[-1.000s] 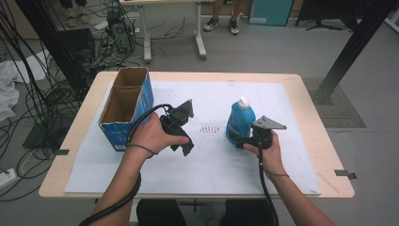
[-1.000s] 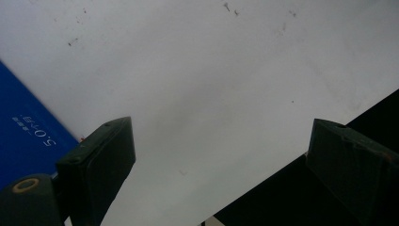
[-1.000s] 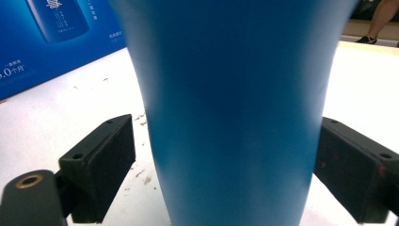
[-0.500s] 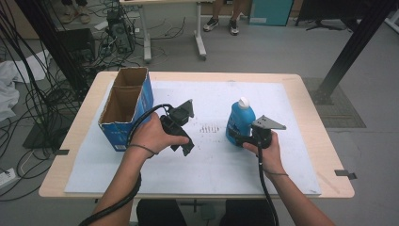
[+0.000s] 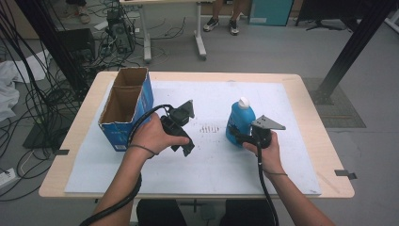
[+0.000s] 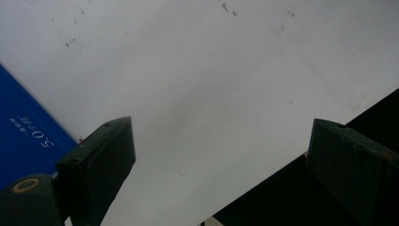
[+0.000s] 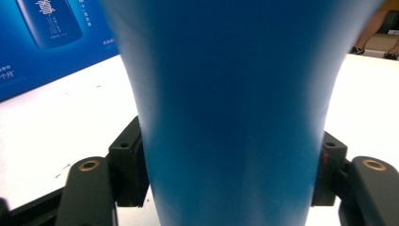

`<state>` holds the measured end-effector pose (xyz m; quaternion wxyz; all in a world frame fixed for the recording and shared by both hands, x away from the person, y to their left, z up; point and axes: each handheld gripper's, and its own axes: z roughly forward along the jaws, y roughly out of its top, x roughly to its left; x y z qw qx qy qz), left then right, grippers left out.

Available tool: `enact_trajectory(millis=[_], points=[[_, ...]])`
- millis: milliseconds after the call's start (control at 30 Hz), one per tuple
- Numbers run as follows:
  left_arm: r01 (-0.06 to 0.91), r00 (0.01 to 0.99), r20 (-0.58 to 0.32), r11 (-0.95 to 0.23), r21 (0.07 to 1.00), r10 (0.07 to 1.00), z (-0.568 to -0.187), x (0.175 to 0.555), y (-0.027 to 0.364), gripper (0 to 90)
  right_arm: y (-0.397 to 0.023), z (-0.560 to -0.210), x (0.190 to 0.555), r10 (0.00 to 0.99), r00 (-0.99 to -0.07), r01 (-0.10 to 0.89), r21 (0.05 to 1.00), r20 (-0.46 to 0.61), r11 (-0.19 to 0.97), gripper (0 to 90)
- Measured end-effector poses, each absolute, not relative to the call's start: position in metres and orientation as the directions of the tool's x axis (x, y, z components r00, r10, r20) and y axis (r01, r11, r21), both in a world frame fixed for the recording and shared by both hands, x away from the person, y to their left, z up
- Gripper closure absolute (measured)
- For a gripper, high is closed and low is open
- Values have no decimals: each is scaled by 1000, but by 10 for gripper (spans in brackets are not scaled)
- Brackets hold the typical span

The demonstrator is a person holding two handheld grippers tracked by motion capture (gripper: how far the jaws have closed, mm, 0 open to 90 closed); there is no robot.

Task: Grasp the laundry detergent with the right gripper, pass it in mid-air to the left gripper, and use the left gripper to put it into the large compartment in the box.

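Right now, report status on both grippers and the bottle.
Right gripper just closed, fingers pressing blue bottle, upright on mat. Left gripper open, empty, near open box. Nothing in the way.

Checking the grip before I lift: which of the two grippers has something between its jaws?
The right gripper: its jaws have just been closing and press the blue bottle. The left gripper gapes over bare white table cover.

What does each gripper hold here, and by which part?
Right gripper clamps the blue plastic bottle low on its body, jaws just closing. Left gripper holds nothing.
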<state>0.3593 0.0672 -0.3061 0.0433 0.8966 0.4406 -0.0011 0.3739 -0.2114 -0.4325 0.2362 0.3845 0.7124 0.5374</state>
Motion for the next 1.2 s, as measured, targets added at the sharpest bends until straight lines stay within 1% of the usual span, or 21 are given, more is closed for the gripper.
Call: enact_trajectory(millis=[167, 233, 300, 700, 1200], points=[[791, 610, -40, -606, 79, 791, -306, 359, 67, 88, -211, -433, 374, 802, -592, 290, 948, 74, 127, 370], [790, 612, -39, -608, 77, 790, -306, 360, 68, 88, -211, -432, 374, 802, -593, 283, 950, 65, 132, 404], [789, 613, -41, -610, 78, 789, -305, 360, 68, 88, -210, -432, 374, 801, -596, 277, 951, 55, 141, 413], [791, 610, -40, -606, 82, 791, -305, 359, 67, 88, -210, -431, 373, 802, -597, 265, 951, 35, 156, 433], [791, 610, -37, -606, 82, 792, -304, 359, 68, 88, -210, -432, 373, 802, -597, 257, 954, 32, 154, 434]])
